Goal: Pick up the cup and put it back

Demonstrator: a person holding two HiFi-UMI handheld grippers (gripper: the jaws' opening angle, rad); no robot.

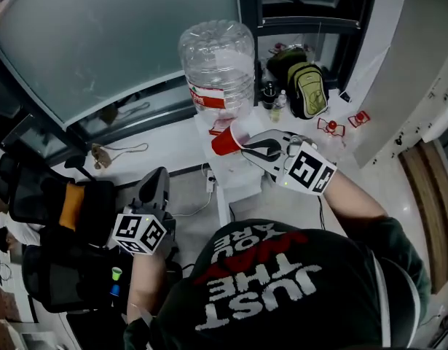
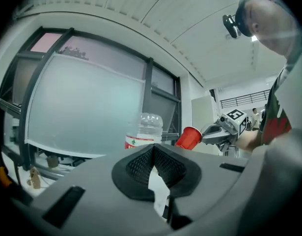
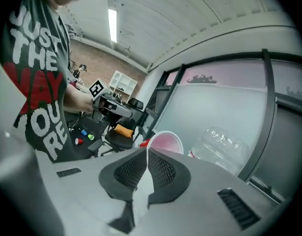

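A red cup [image 1: 226, 141] is lifted off any surface and tipped on its side just in front of the big clear water bottle [image 1: 216, 64]. My right gripper [image 1: 243, 144] is shut on the cup's rim. In the right gripper view the cup's pale inside [image 3: 165, 142] shows just past the closed jaws of the right gripper [image 3: 147, 151]. My left gripper [image 1: 156, 177] hangs lower left, away from the cup, shut with nothing in it. The left gripper view looks over the left gripper's closed pads [image 2: 153, 149] at the cup [image 2: 189, 137] and the right gripper [image 2: 209, 133].
The bottle stands on a white dispenser [image 1: 238, 173] against a glass wall. A green backpack [image 1: 307, 90] and small red items [image 1: 329, 126] lie at the right. Black office chairs [image 1: 63, 210] crowd the left, with small cups [image 1: 116, 273] on the floor.
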